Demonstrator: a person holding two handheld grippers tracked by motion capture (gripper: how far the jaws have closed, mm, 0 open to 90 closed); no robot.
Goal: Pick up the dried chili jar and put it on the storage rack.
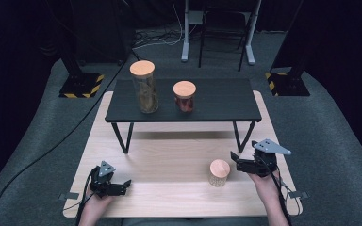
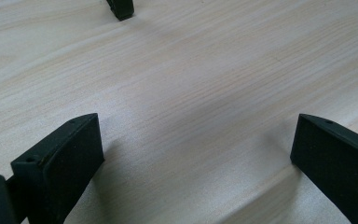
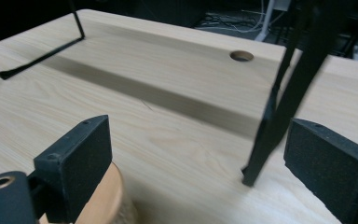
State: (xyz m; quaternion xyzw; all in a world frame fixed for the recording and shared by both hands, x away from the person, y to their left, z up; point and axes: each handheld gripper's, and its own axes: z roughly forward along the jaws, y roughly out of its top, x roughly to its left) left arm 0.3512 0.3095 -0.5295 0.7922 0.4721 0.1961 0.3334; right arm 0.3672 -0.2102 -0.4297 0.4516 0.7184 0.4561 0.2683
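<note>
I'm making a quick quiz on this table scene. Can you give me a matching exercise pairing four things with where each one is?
Things:
1. tall jar
2. short red-filled jar
3. small jar
4. left tongs

Places:
A. on the light wooden table, just left of the right tongs
B. at the near left of the wooden table, jaws wide apart over bare wood
C. on the black shelf, left part
D. on the black shelf, near its middle

Pairs: 1-C, 2-D, 3-A, 4-B
</note>
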